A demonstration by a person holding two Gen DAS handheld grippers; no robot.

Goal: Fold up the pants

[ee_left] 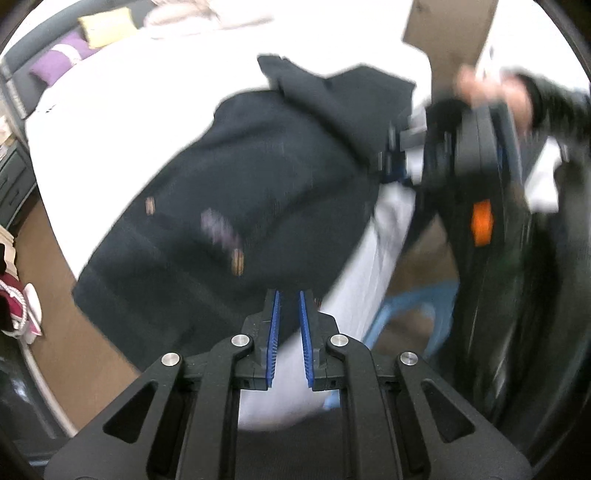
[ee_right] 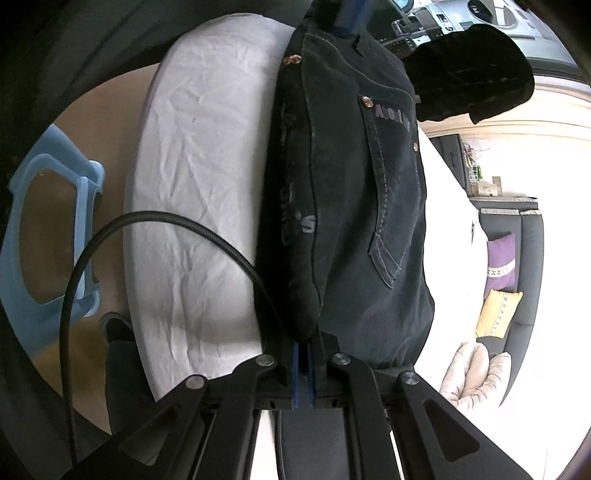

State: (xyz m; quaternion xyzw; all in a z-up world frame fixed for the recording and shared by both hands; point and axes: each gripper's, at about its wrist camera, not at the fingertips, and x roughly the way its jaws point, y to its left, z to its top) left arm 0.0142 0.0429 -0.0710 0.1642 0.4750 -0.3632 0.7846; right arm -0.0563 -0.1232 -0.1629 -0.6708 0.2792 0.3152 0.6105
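Dark denim pants (ee_left: 236,192) lie over the white bed (ee_left: 140,96), waist end near its edge; the picture is blurred by motion. My left gripper (ee_left: 290,299) has its blue pads a small gap apart at the waistband edge, with denim between the tips. My right gripper (ee_left: 391,155) shows at the right, at the other waist corner. In the right wrist view the pants (ee_right: 354,192) hang stretched with the back pocket showing. My right gripper (ee_right: 303,347) is shut on the waistband. The left gripper (ee_right: 349,20) grips the far end at the top.
A light blue plastic stool (ee_right: 48,229) stands on the brown floor beside the bed (ee_right: 199,192). A black cable (ee_right: 110,236) loops by my right gripper. Purple (ee_left: 59,59) and yellow (ee_left: 105,26) cushions lie on a grey sofa beyond the bed. A dresser (ee_left: 13,177) stands at the left.
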